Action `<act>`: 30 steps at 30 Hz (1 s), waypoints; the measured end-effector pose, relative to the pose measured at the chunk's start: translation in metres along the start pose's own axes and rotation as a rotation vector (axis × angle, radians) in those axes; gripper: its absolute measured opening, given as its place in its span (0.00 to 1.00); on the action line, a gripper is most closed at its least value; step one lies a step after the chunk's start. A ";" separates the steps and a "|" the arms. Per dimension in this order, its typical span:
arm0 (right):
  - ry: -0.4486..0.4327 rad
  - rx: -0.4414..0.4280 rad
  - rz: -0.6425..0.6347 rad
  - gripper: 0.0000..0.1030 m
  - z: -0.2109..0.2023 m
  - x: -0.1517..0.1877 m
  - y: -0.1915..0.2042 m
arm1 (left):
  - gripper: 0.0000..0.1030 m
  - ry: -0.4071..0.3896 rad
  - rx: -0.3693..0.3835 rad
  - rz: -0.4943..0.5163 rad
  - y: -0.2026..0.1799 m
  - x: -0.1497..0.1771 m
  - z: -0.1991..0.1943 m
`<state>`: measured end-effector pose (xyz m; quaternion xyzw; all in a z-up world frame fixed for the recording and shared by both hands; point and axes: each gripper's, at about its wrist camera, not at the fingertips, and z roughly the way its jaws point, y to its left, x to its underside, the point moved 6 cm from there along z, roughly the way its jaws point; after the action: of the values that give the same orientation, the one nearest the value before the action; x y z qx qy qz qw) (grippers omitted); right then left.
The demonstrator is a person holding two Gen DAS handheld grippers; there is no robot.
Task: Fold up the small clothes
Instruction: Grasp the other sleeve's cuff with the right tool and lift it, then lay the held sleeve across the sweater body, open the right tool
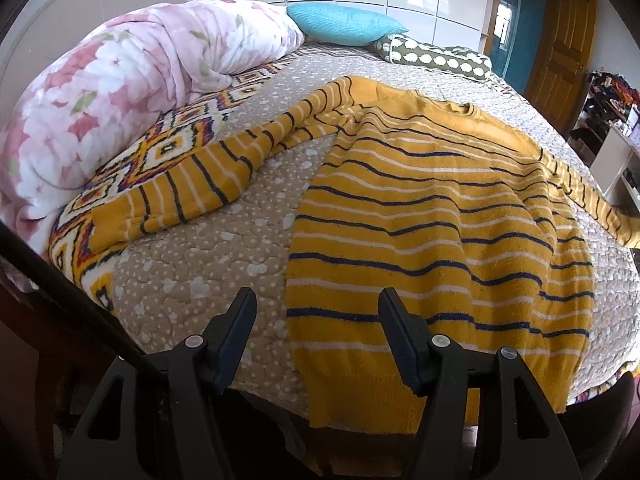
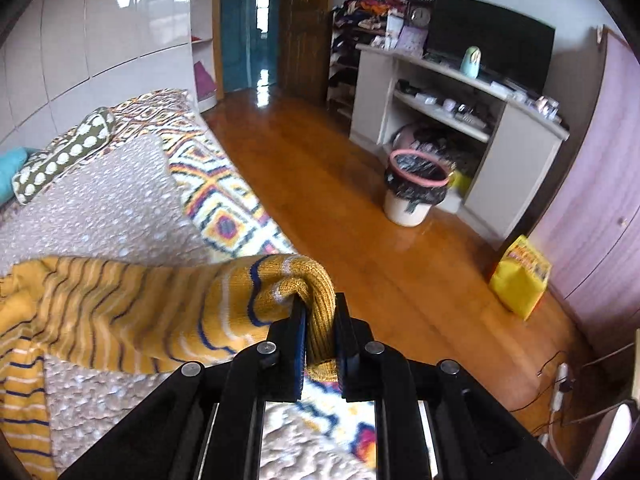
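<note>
Sweater (image 1: 432, 216) in yellow stripes lies spread flat on the dotted quilt (image 1: 200, 248), left gripper (image 1: 318, 312) hovering over its hem, jaws half open, holding nothing. Right gripper (image 2: 320, 316) is clamped tight on 1 sleeve cuff (image 2: 316, 292), lifted off the bed.

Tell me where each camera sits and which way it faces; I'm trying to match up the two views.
Left wrist: on the left gripper, angled down over the bed's near edge at the sweater body; only its open jaws show.
Right wrist: on the right gripper, angled down past the bed's side toward the floor and TV stand; its jaws are shut on the sweater's cuff.
Shared: sweater, bed, blue pillow, dotted cushion.
</note>
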<state>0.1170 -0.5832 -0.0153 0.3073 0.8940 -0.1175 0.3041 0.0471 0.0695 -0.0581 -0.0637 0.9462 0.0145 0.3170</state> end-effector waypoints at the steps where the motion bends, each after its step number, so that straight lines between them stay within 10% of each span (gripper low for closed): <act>1: 0.007 -0.018 0.003 0.12 0.002 0.000 0.002 | 0.61 -0.001 0.008 0.004 -0.002 0.000 0.001; 16: 0.069 -0.417 -0.240 0.12 -0.079 0.009 0.289 | 0.70 -0.170 0.144 -0.085 -0.009 -0.100 0.047; 30: 0.261 -0.540 -0.675 0.18 -0.071 0.146 0.595 | 0.71 -0.193 0.206 -0.244 0.073 -0.098 0.096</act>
<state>0.3619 -0.0188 -0.0630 -0.0795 0.9736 0.0671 0.2031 0.1729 0.1590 -0.0769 -0.1436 0.8931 -0.1152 0.4104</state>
